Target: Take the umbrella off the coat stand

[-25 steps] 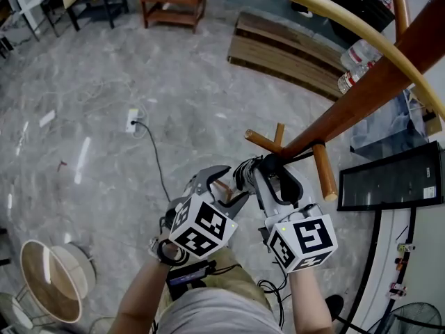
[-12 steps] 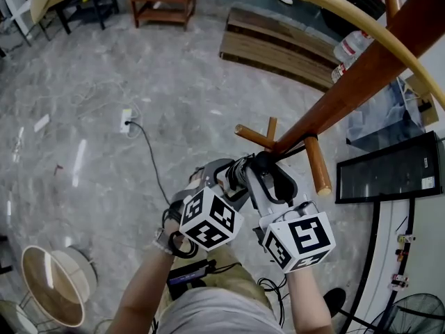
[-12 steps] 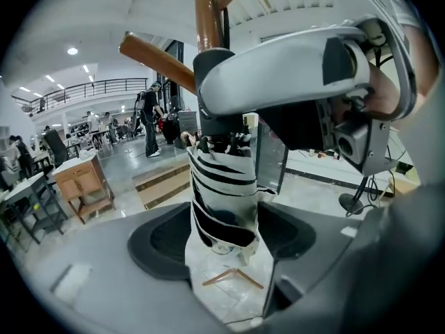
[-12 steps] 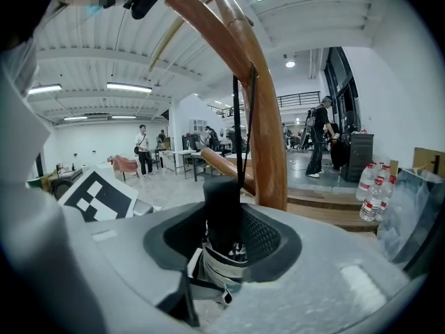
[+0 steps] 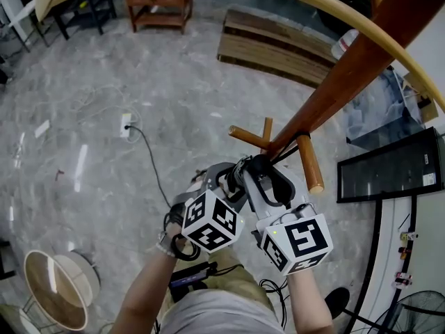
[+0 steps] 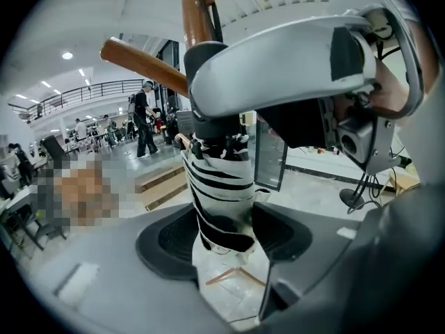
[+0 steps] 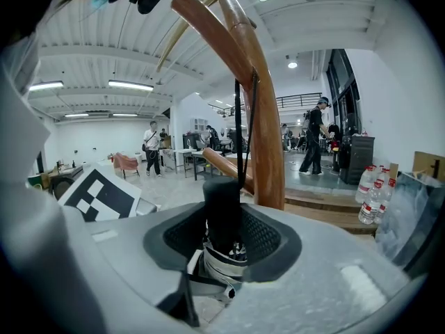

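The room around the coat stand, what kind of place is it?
Probably a big open workshop or office hall, indoors: long ceiling lights, an upstairs balcony railing, and people standing around work tables.

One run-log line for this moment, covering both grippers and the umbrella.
left gripper: jaws just closing, pads on striped umbrella canopy | right gripper: shut on its black handle | strap: hooked on coat stand

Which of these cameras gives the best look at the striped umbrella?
The left gripper view: the umbrella fills the middle, its black-and-white stripes close up. The right gripper view shows mainly its black handle and cord. The head view barely shows it.
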Motion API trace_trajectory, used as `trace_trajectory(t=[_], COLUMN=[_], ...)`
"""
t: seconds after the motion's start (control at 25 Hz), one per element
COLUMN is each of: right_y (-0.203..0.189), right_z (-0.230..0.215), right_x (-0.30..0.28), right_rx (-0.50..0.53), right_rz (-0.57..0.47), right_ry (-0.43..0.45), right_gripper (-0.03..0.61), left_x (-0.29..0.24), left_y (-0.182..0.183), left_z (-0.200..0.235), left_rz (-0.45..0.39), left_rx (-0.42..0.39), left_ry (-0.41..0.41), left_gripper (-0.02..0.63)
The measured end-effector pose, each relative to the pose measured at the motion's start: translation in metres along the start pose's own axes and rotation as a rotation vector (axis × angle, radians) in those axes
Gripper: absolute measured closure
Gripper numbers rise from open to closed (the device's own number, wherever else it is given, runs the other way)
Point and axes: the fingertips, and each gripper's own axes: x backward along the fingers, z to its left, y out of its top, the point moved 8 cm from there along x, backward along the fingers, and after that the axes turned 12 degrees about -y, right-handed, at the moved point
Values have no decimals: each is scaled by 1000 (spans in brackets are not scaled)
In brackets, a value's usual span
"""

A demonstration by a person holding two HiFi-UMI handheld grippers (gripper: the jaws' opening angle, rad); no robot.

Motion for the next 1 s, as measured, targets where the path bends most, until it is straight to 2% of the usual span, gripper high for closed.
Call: trace_trajectory(t=[1.0], right_y=[18], right_z=[5], right_x=[16], right_rx=[11], right_rz=[-67], right_ry=[24], right_gripper=[433], left_x=[21], left_y=[15], left_z=[-6], left_rz=[-18], left_rx=[-8], left_ry=[64], left_gripper=[365])
